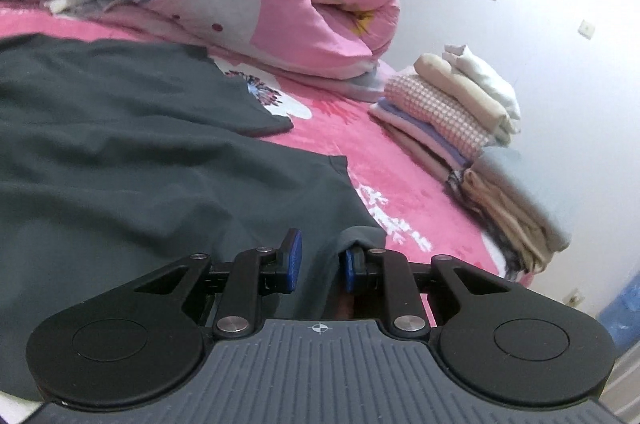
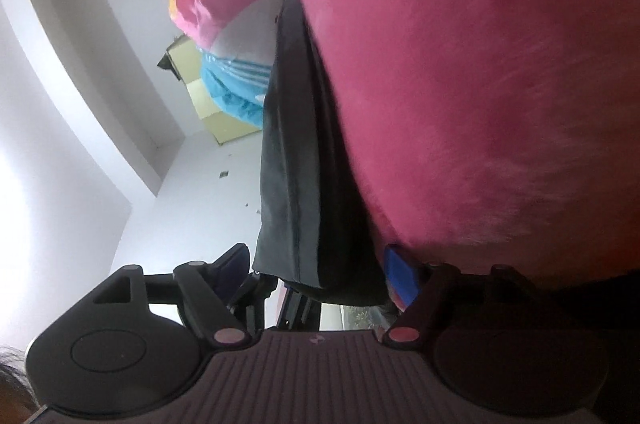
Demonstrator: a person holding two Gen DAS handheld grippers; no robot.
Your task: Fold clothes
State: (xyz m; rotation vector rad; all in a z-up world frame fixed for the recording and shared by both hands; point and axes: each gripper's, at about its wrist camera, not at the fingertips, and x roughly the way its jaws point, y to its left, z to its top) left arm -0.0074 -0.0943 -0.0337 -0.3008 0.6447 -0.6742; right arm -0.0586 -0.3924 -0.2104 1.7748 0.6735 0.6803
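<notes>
On the pink bed, both hand-held grippers gape around the dark shirt.

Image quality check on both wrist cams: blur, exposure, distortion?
Left wrist: evenly lit, fisheye curvature; the folded clothes stack smears toward the right edge, while the dark T-shirt reads clearly. Right wrist: view rolled sideways, wall blown out at left, pink bedspread close and soft, gripper body dim and pink-tinted.
</notes>
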